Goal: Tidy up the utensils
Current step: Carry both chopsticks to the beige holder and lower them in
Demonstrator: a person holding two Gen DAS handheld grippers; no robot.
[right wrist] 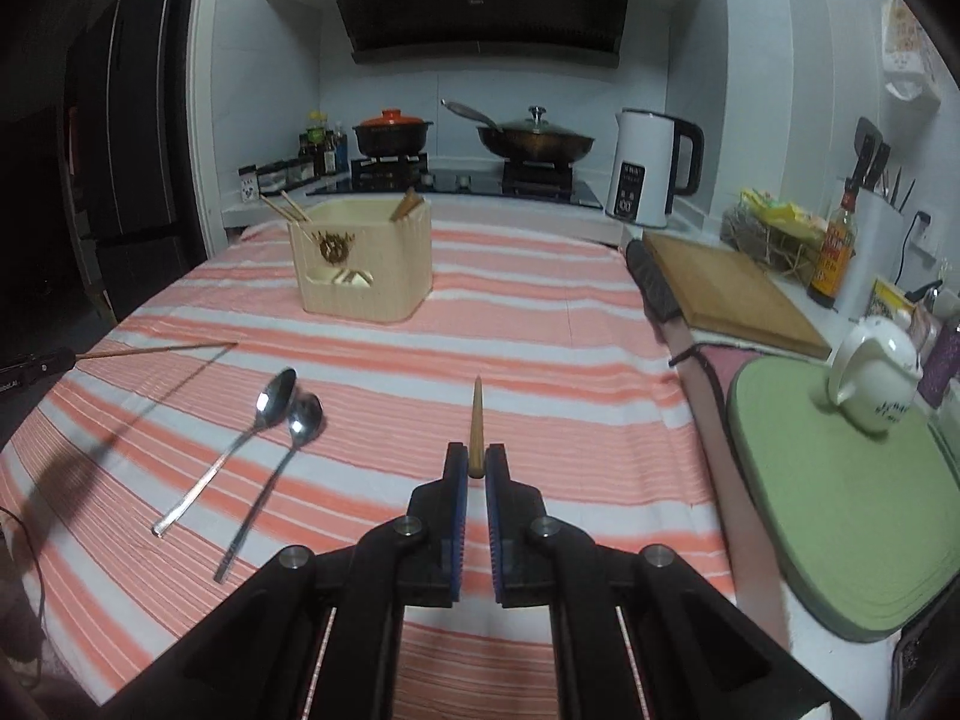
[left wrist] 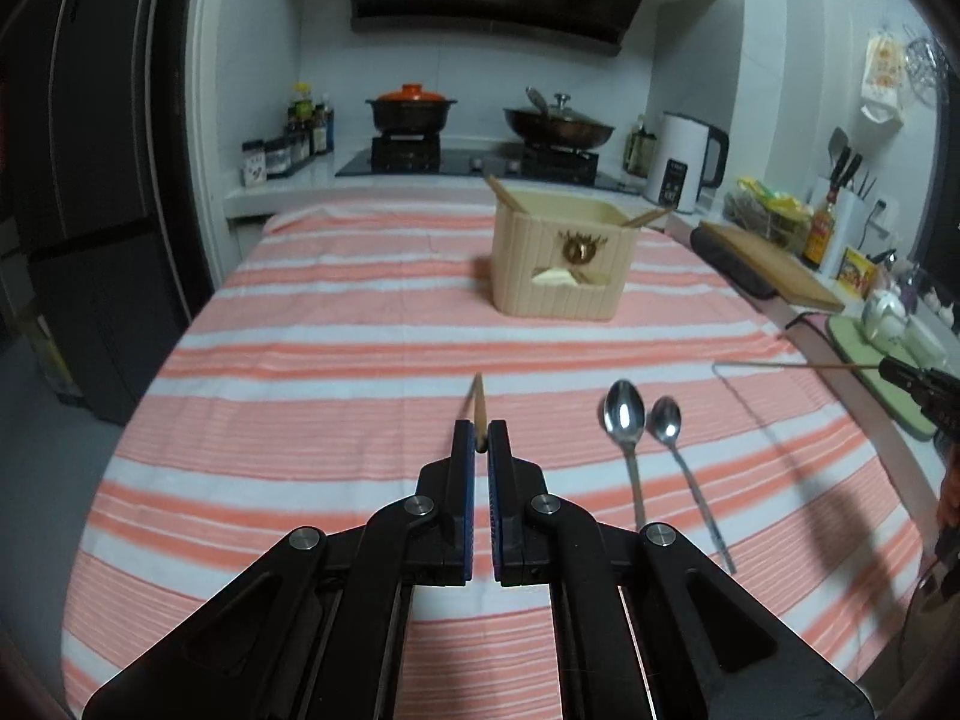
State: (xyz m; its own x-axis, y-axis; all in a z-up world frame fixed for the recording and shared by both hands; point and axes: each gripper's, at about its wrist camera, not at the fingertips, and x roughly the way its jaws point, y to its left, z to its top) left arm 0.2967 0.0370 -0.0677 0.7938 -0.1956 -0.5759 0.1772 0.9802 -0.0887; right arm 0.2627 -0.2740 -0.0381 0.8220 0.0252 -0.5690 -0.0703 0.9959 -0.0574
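Both grippers, left and right, pinch one chopstick each; keep them pinched firmly, then lower tips-first into the holder ahead.

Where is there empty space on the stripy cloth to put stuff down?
Bare cloth lies between the beige holder and the two spoons, and between the spoons and the green mat. It is crowded along the counter by the cutting board.

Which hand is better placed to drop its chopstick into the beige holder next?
Left, marginally: both grip chopsticks, but the beige holder sits almost straight ahead of the left tongs and further off-axis from the right tongs.
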